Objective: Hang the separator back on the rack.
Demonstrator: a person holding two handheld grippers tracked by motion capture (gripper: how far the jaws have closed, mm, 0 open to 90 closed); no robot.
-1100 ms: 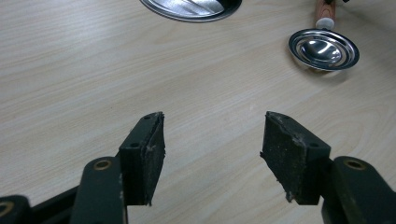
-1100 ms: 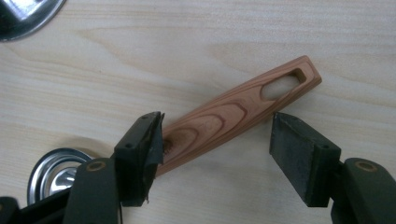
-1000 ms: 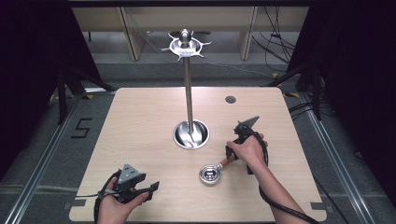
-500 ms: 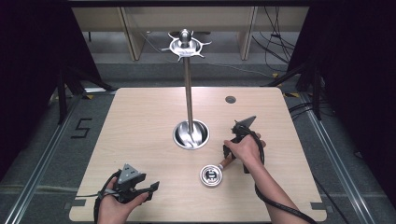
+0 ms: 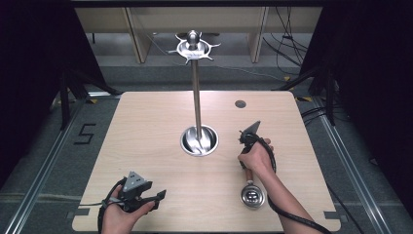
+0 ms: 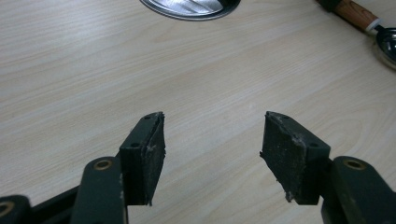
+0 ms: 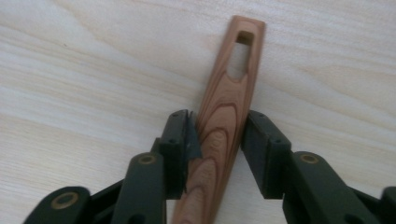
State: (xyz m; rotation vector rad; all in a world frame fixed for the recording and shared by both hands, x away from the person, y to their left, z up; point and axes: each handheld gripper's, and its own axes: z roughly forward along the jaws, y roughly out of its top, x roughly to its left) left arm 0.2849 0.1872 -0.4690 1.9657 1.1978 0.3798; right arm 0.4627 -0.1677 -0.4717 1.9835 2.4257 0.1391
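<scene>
Wooden handle: the ladle's (image 5: 252, 191) timber handle (image 7: 227, 112) lies flat on the tabletop (image 5: 146, 136), flanked by the right gripper's (image 7: 218, 140) black jaws, which have just been closing; both pads appear to touch its sides, so it reads as clamped.

Ladle position: near the tabletop's front edge, right of centre; the steel bowl (image 5: 253, 196) points toward the front edge, the handle toward the far edge.

Grip choice: the jaws take the handle partway along, short of the hanging slot (image 7: 243, 38) at its end, likely to keep that slot free for a hook.

Right hand: the person's right hand (image 5: 255, 157) holds the gripper low over the handle, pointing down at the wood.

Left gripper: released and holding nothing, its jaws (image 6: 212, 156) stand wide apart above bare wood near the front-left corner, apparently waiting its turn.

Rack: a steel stand (image 5: 197, 87) rises from a round base (image 5: 199, 140) at the tabletop's centre, its crown of hooks (image 5: 193, 48) on top; judged the ladle's destination.

Step in hand: securing the handle ahead of a lift.
</scene>
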